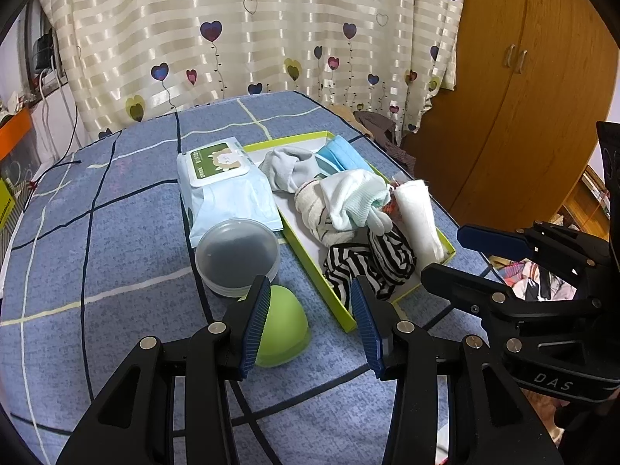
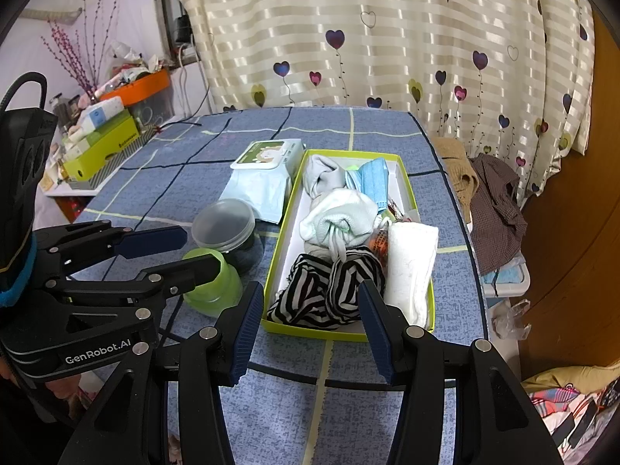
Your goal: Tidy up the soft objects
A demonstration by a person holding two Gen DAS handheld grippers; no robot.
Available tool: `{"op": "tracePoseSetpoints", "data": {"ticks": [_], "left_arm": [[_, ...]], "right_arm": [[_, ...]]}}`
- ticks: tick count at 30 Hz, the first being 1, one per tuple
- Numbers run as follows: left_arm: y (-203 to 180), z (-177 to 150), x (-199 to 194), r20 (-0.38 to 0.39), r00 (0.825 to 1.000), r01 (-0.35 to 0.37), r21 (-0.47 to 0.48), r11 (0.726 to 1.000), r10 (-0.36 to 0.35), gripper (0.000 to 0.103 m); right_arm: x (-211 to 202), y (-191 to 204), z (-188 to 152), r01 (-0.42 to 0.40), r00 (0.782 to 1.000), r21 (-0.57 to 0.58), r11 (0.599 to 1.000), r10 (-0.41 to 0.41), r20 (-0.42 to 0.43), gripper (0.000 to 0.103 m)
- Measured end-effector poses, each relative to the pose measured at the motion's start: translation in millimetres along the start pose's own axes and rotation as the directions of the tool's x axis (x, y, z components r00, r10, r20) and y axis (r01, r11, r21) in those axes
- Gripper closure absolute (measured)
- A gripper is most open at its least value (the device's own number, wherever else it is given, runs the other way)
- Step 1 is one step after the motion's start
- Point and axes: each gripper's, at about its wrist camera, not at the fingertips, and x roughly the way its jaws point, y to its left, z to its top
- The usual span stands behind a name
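Note:
A shallow green-rimmed box (image 1: pixel 300 248) (image 2: pixel 281 228) on the blue checked table holds soft things: a black-and-white striped cloth (image 1: pixel 372 259) (image 2: pixel 321 290), a white rolled towel (image 1: pixel 420 217) (image 2: pixel 410 267), pale socks (image 1: pixel 348 193) (image 2: pixel 341 213), a grey cloth (image 1: pixel 286 166) (image 2: pixel 321 172) and blue face masks (image 1: pixel 343 153) (image 2: pixel 372 178). My left gripper (image 1: pixel 310 321) (image 2: pixel 182 252) is open and empty, just before the box's near left corner. My right gripper (image 2: pixel 308 325) (image 1: pixel 445 252) is open and empty, in front of the box's near end.
A wet-wipes pack (image 1: pixel 224 186) (image 2: pixel 263 178), a clear round lidded tub (image 1: pixel 236 255) (image 2: pixel 228 228) and a green dome-shaped container (image 1: pixel 283 325) (image 2: pixel 217 286) lie left of the box. Curtain behind, wooden wardrobe (image 1: pixel 523 77) right, clothes (image 2: pixel 492 201) beyond the table's right edge.

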Motion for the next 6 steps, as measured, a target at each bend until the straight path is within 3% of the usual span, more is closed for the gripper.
{"op": "tracePoseSetpoints", "data": {"ticks": [6], "left_arm": [[1.3,0.2,-0.5,0.003,1.000,0.002,-0.001,1.000,-0.002,0.058]], "right_arm": [[-0.2,0.0,0.5,0.001,1.000,0.001,1.000,-0.001,0.001,0.053]]}}
